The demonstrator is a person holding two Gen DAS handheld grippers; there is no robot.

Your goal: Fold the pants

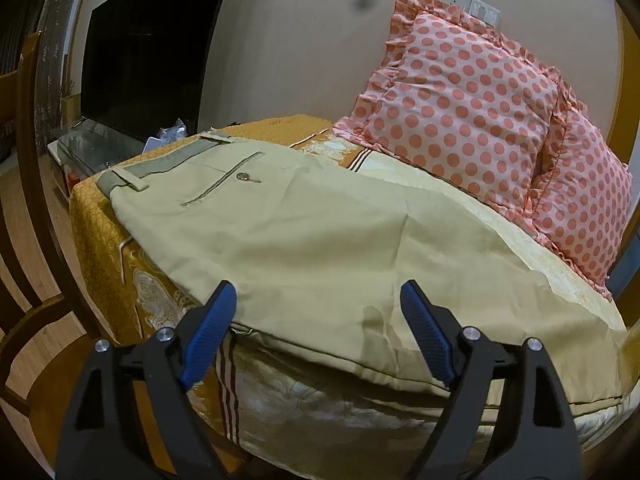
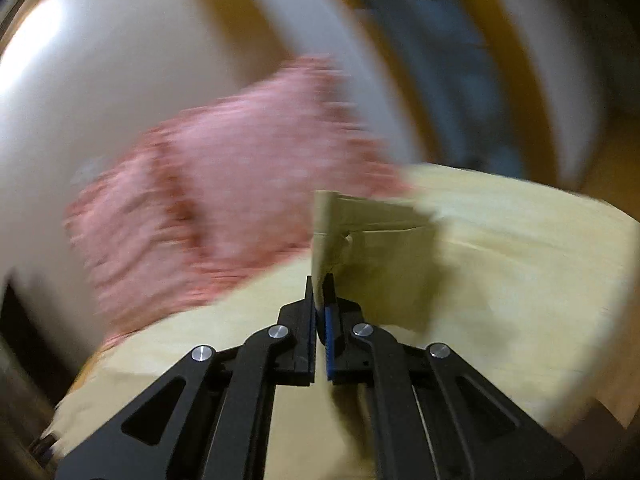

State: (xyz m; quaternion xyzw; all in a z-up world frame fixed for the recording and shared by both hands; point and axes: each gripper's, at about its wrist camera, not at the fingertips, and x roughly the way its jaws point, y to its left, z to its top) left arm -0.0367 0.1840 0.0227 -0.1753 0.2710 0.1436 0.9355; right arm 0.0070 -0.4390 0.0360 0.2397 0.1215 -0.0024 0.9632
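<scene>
**Right tool pinches pants fabric, left tool hangs wide above the bed**

Left wrist view: the left tool [image 1: 318,300] is spread wide, its blue-padded fingers [image 1: 210,332] apart and gripping nothing, poised over the near part of the khaki pants [image 1: 320,240]. The pants lie flat across the bed [image 1: 104,224], which wears a golden-yellow patterned cover. The waistband [image 1: 160,162], with its belt loops, sits at the far left end, and a back pocket with a button [image 1: 242,176] lies just beside it. A folded edge of the pants runs along the near side of the bed. Two pink polka-dot pillows [image 1: 460,108] with ruffled edges lean against the wall at the right, touching the far edge of the pants. A dark television [image 1: 148,48] stands beyond the bed on the left, above a glass-topped stand [image 1: 92,146]. A wooden chair [image 1: 28,240] shows at the left edge.

Right wrist view: the picture is heavily motion-blurred. The right tool [image 2: 320,312] is closed to a narrow slit, clamped on a raised piece of the pants [image 2: 332,232], probably a hem or cuff end, though the blur keeps that uncertain. The fabric stands upright out of the jaws. Yellow bedding [image 2: 520,264] spreads beneath, and the pink pillows [image 2: 240,172] smear across the left.
</scene>
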